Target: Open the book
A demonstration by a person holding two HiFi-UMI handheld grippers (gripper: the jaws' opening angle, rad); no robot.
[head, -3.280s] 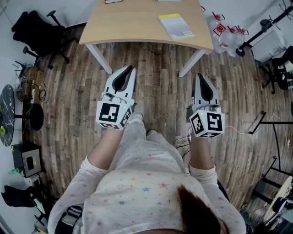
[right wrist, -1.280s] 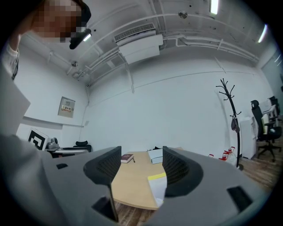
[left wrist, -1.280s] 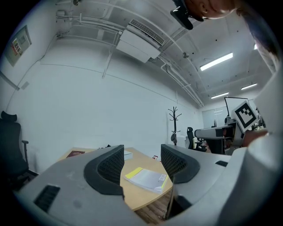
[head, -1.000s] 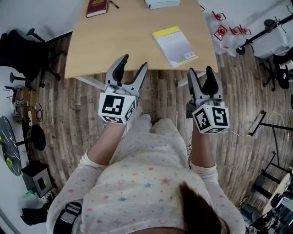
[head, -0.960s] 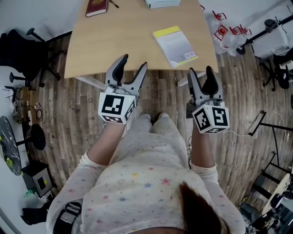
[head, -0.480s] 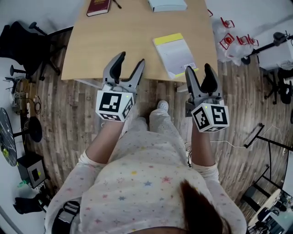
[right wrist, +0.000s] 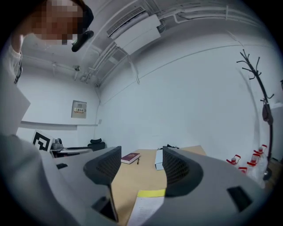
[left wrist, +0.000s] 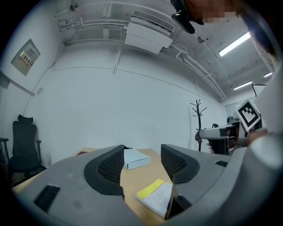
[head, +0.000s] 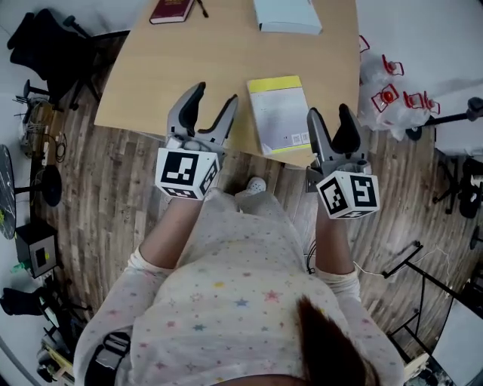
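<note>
A closed book [head: 278, 113] with a white cover and a yellow band lies flat on the wooden table [head: 162, 75], near its front edge. My left gripper [head: 212, 102] hovers open over the table's front edge, left of the book and apart from it. My right gripper [head: 330, 122] stands open just right of the book's near corner, holding nothing. In the left gripper view the book [left wrist: 155, 197] lies low and right of the open left gripper [left wrist: 141, 152]. In the right gripper view the book [right wrist: 146, 207] sits low between the jaws of the right gripper [right wrist: 141, 155].
A dark red book [head: 173, 10] with a pen beside it lies at the table's far left. A pale flat box [head: 287, 15] lies at the far edge. Red-and-white items [head: 389, 83] stand on the floor to the right, and office chairs [head: 45, 45] to the left.
The person has stepped up to the table, so it and the book now lie under the grippers. Both grippers, shut 3.3 s ago, now stand open.
</note>
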